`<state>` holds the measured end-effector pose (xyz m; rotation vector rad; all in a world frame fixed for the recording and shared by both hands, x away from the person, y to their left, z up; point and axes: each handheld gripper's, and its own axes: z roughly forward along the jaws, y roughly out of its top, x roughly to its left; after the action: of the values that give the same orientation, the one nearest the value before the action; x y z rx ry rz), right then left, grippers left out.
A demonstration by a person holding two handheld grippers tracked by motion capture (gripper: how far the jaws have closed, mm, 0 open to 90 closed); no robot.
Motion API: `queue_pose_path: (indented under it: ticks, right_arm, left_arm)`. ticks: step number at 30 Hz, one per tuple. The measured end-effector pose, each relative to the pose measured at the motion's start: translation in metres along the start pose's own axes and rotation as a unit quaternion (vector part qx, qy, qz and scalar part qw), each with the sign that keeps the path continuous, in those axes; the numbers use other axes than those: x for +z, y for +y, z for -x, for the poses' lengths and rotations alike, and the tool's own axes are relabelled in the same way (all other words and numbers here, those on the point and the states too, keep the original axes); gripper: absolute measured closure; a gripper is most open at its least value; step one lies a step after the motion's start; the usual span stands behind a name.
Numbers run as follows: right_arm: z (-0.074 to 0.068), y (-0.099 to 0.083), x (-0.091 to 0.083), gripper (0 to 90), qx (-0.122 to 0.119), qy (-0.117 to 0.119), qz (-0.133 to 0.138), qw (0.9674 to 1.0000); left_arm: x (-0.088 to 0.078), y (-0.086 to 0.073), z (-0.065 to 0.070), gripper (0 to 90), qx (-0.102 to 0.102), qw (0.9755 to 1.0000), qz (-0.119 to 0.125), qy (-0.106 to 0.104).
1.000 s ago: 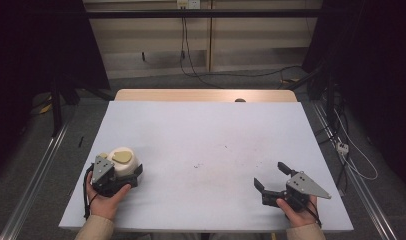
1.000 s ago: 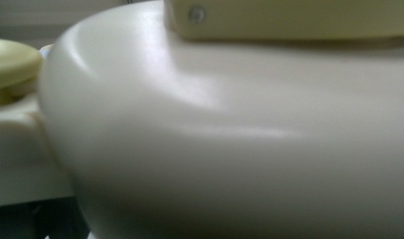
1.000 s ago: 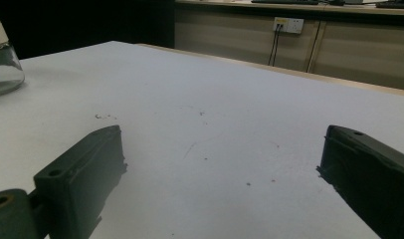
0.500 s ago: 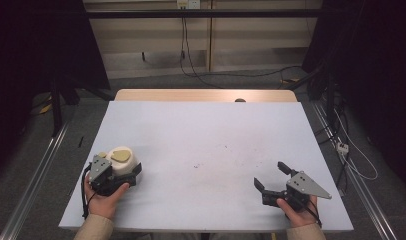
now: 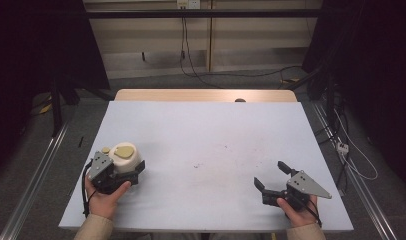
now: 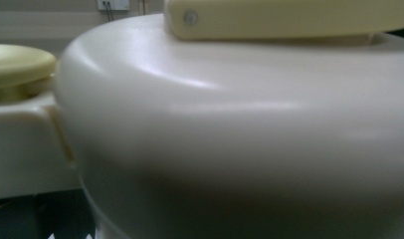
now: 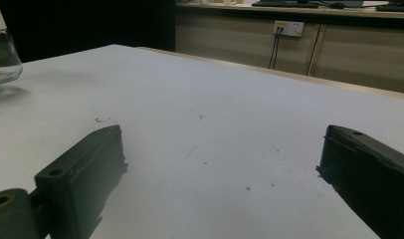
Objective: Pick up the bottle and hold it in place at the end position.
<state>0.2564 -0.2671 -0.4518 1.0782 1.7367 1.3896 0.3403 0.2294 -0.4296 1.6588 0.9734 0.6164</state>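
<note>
Cream container (image 5: 125, 156) nudged nearer, left tongs (image 5: 122, 175) hidden

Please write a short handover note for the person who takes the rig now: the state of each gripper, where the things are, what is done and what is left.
Left gripper: at the near left of the table, jaws around the cream container with a yellowish lid; a firm grip cannot be confirmed.
Right gripper: near right, jaws wide open, holding nothing, resting low over bare table.
Done: the left gripper has reached the container.
Left: probably moving or opening the container; the free right gripper may help.
</note>
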Motion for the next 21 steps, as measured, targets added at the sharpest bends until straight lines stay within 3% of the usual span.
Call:
queue_pose_path:
  ticks: [9,21]
  right_arm:
    - [0.000,0.000,0.001,3.2,0.001,0.000,0.000,1.0000]
    - [0.000,0.000,0.001,3.2,0.000,0.000,0.002,1.0000]
  left_arm:
    - [0.013,0.007,0.009,5.1,0.006,0.9997,0.001,-0.023]
    - [0.024,0.013,0.017,5.1,0.010,0.9993,0.006,-0.035]
